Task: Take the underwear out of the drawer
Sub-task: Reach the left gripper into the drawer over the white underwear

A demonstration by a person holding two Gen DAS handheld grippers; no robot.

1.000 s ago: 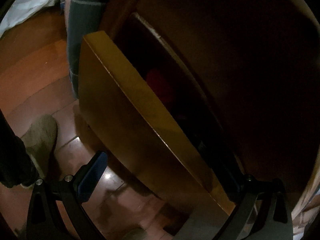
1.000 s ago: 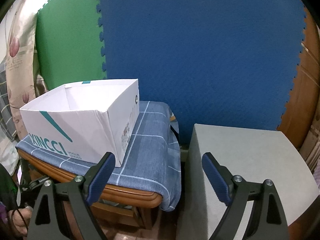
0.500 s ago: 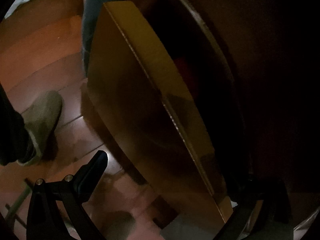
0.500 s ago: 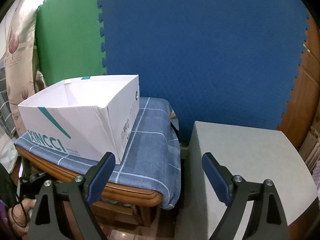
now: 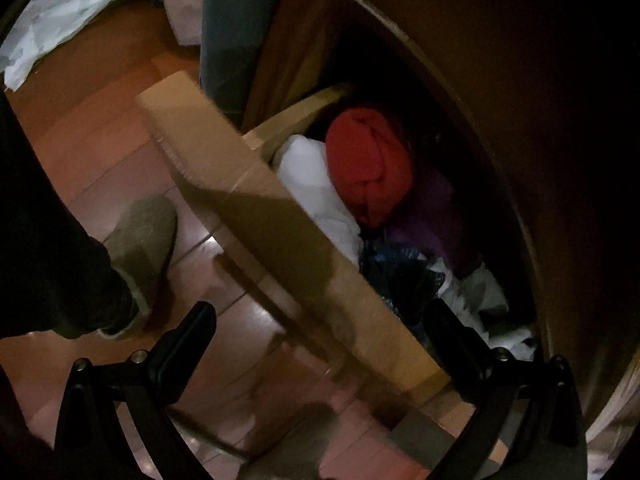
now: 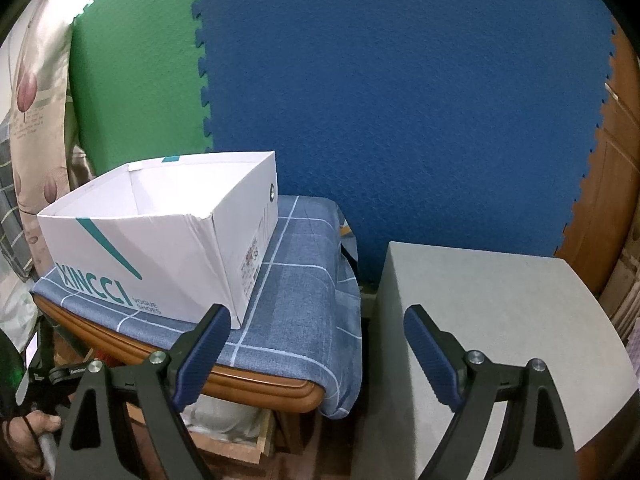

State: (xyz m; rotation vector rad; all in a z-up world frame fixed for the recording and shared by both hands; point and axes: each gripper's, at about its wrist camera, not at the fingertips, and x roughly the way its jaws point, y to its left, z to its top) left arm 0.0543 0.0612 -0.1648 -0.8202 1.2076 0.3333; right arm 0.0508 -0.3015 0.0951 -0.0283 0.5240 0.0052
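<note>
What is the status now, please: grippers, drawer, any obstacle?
Both hand-held grippers open, holding nothing: left straddling drawer front, right idle facing box. Drawer open, clothes visible. Nothing blocking.

The drawer (image 5: 256, 184) stands open from above, packed with a red bundle (image 5: 370, 164) and white cloth (image 5: 316, 188); its front panel straddled by the left tongs (image 5: 320, 340). Clearance under the dark cabinet edge seems narrow.

Drawer (image 5: 288, 248) front tan wood; inside, red bundle (image 5: 370, 168), white cloth (image 5: 316, 192), purple garment (image 5: 436, 216); white shoebox (image 6: 160, 240) with teal lettering on blue white-checked cloth (image 6: 296, 300); blue (image 6: 400, 100) and green (image 6: 136, 80) foam mats.
</note>
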